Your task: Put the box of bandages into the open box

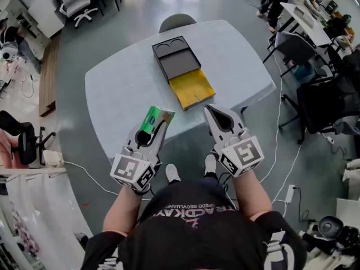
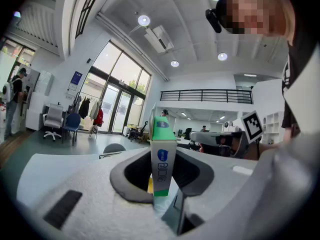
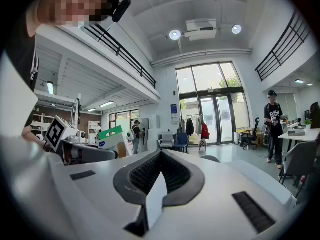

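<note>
My left gripper (image 1: 161, 118) is shut on the box of bandages (image 1: 152, 120), a green and white carton, and holds it level in the air before the table's near edge. In the left gripper view the box of bandages (image 2: 161, 154) stands upright, pinched between the jaws. The open box (image 1: 193, 89), a yellow tray slid out of a black case (image 1: 175, 58), lies on the table beyond both grippers. My right gripper (image 1: 209, 109) hovers right of the left one, jaws together and empty; its own view shows the gripper (image 3: 159, 152) shut and the box of bandages (image 3: 112, 139) at left.
The pale blue table (image 1: 124, 89) has a grey chair (image 1: 176, 21) at its far side. Office chairs (image 1: 76, 1) stand at back left; desks and dark chairs (image 1: 315, 94) crowd the right. White cables (image 1: 278, 145) run across the floor near my feet.
</note>
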`<state>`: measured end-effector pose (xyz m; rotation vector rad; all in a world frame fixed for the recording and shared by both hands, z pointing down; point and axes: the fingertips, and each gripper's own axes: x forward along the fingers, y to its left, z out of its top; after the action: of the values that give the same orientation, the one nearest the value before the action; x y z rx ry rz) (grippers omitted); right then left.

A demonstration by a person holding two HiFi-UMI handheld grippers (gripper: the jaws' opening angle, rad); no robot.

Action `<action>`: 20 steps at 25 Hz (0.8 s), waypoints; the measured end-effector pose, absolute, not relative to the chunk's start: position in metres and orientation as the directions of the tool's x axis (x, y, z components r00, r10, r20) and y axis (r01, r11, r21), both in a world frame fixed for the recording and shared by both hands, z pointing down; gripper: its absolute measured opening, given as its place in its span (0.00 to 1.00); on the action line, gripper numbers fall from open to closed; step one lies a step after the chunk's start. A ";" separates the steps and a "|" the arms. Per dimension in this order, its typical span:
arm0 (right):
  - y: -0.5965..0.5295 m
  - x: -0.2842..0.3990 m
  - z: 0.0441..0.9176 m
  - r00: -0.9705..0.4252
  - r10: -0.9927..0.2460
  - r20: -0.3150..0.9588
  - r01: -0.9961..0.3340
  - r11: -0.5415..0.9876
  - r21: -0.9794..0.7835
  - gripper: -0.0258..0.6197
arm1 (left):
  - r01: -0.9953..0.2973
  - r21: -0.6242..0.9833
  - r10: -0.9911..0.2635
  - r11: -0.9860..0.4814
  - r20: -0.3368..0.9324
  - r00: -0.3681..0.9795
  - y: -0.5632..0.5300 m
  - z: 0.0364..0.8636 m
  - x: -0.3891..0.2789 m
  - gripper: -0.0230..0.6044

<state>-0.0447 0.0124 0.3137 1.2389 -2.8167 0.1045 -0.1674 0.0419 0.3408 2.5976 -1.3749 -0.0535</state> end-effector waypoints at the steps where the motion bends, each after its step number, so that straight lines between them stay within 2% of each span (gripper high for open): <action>1: 0.012 -0.045 0.313 -0.678 -0.730 0.084 -0.735 0.678 -0.035 0.05 | -0.816 0.193 -0.823 -0.545 0.063 0.565 0.042 0.341 -0.167 0.20; 20: -0.001 -0.029 0.316 -0.712 -0.698 0.077 -0.702 0.709 -0.059 0.06 | -0.828 0.205 -0.835 -0.522 0.079 0.545 0.030 0.348 -0.149 0.20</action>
<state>-0.0286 -0.0006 0.3156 1.1726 -2.8593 0.1301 -0.1494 0.0300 0.3478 2.5642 -1.4014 -0.0433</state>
